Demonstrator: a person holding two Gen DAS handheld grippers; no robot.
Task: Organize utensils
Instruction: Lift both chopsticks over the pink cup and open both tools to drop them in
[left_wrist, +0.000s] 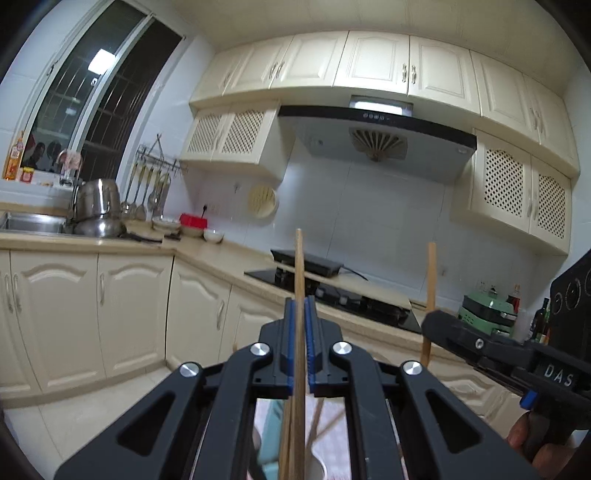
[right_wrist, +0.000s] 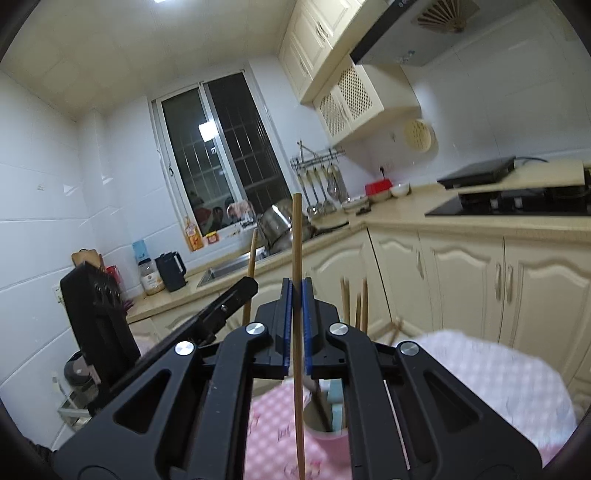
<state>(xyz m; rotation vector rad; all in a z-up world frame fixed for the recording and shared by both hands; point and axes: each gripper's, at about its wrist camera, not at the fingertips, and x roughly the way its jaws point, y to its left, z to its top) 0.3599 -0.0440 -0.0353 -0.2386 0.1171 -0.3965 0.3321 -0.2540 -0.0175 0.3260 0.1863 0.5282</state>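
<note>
Mid-task. Left gripper (left_wrist: 300, 306) jaws clamp 1 wooden chopstick (left_wrist: 299, 266), upright. Right gripper (right_wrist: 296, 291) jaws clamp another chopstick (right_wrist: 297, 240), also upright. Both are held above a cup (right_wrist: 328, 435) on the pink checked bench cloth (right_wrist: 480, 369); several chopsticks already stand in it. These 2 are left to drop in. Grippers sit close together; cup mouth is narrow.

Cream cabinets (left_wrist: 376, 62) above a beige counter (left_wrist: 207, 254), black range hood (left_wrist: 376, 122), black hob (left_wrist: 332, 291), steel pots (left_wrist: 98, 212) beside the sink (left_wrist: 33, 223), dark window (left_wrist: 110, 107), black kettle (right_wrist: 170, 271) near a corner
</note>
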